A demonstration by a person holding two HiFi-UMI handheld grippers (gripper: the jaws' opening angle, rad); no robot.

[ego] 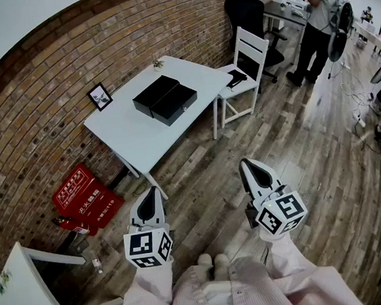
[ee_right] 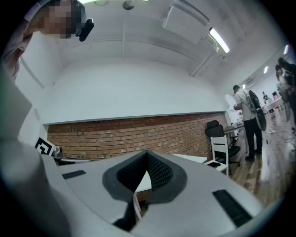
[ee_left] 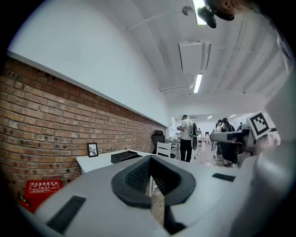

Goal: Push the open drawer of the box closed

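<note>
Red sign (ego: 85,198) lies by the brick wall (ego: 41,104). Beside it the left gripper (ego: 150,194) hangs closed, empty. Beyond, the black box (ego: 155,93) with its open drawer (ego: 175,105) sits on the white table (ego: 127,138), well apart from both grippers. Rightward, the right gripper (ego: 252,168) is closed, empty.

A flat, rectangular black box (ego: 155,91) lies near the middle of the white counter (ego: 131,138), its matching drawer (ego: 177,103) pulled out open toward the counter's near edge.
</note>
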